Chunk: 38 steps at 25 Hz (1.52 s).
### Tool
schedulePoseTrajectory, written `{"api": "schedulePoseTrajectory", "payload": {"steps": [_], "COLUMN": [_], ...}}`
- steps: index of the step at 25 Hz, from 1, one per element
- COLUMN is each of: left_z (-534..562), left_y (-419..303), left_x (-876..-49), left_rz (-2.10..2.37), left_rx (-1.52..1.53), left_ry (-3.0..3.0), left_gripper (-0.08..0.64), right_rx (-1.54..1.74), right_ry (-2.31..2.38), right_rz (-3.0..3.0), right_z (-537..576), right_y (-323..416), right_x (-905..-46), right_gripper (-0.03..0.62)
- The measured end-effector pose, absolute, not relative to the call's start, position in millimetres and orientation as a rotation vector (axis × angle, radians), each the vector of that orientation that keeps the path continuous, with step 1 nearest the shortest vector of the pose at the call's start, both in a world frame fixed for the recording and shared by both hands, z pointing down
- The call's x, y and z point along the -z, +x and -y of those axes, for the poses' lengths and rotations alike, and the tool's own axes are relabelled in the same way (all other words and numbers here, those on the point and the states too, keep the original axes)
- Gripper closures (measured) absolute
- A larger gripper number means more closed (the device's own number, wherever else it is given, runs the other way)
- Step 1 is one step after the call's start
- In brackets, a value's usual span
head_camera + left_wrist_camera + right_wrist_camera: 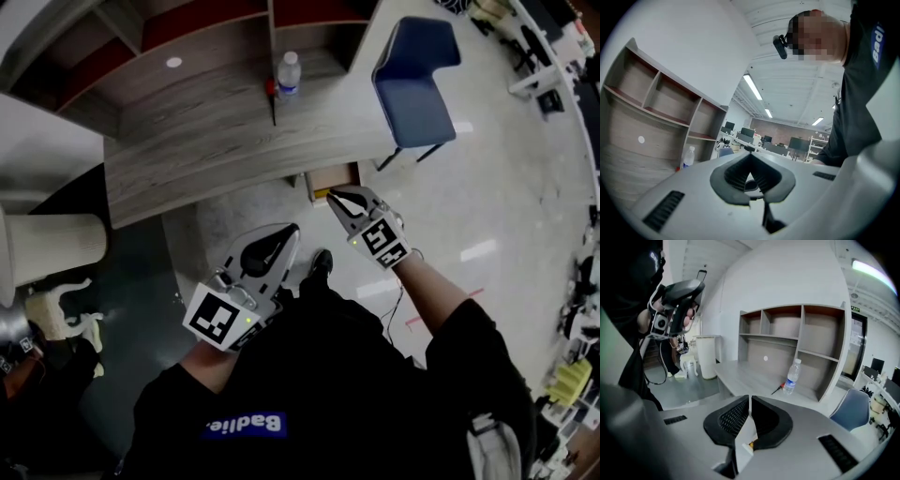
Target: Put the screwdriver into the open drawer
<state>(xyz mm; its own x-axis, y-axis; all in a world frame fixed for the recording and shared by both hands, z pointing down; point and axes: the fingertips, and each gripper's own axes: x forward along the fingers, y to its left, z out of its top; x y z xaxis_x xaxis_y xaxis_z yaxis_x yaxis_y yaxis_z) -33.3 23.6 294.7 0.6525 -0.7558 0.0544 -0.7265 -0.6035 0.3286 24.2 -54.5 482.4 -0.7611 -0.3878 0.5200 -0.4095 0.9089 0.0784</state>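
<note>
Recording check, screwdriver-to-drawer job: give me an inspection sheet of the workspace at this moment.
Surface: wood-grain desk with a shelf unit at its back.
Job's things: screwdriver lies on the desk beside the bottle, not yet picked up; drawer stands open under the desk edge.
Clutter: water bottle, upright on the desk.
Grippers: left gripper jaws together, empty; right gripper jaws together, empty.
Cables: black cable hangs down beside the person.
Surroundings: blue chair at the desk's end; white bin on the floor; office desks with monitors further off.
</note>
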Motion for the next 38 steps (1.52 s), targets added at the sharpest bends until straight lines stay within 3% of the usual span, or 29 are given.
{"api": "schedulePoseTrajectory", "payload": {"steps": [19,38], "left_z": [-46,-66], "left_y": [-33,-10], "left_x": [-259,-250], "left_rz": [1.132,1.014], "left_rx": [0.144,0.133], "left_ry": [2.583,2.672], "left_gripper": [0.561,0.561], "right_rx": [-0.293,-0.309], "right_ry": [0.708,0.723], "right_rz": [2.944,3.035], "right_z": [-12,-43], "right_y": [-4,2], "right_x": [-290,-258], "right_gripper": [0.561,0.565]}}
